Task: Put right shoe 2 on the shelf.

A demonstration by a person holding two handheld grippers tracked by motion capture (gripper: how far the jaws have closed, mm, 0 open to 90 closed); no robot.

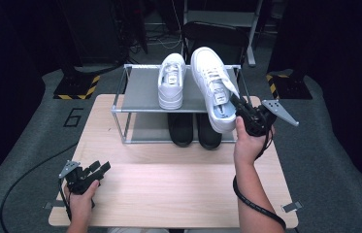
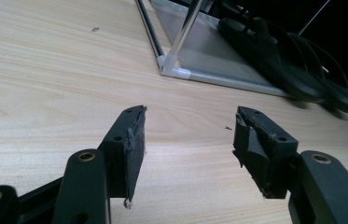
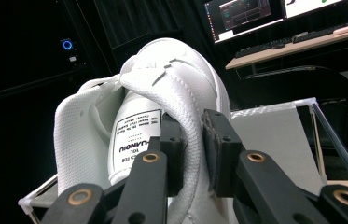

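Jaws of the right gripper [image 1: 240, 108] were clamped on the padded collar of a white sneaker [image 1: 214, 87], which rested tilted with its toe on the top shelf of a small metal rack [image 1: 139, 92] and its heel jutting out past the rack's front rail. Jaws of the left gripper [image 2: 188, 137] stood wide apart with nothing between them, low over the pale wooden bench [image 1: 169, 189] near its front left corner.

Around the bench lay grey carpet in a dark room, with yellow-and-black floor markings [image 1: 77, 87] and a black chair [image 1: 216, 36] behind the rack.

The held sneaker was all white, laced, with a printed label on its tongue. A second white sneaker [image 1: 172, 80] sat flat on the top shelf just beside it, and two black shoes [image 1: 194, 130] lay on the lower shelf.

Monitors [image 3: 244, 14] on a desk showed in the right gripper view; the left gripper view showed the rack's white corner joint [image 2: 174, 67] and the black shoes close up.
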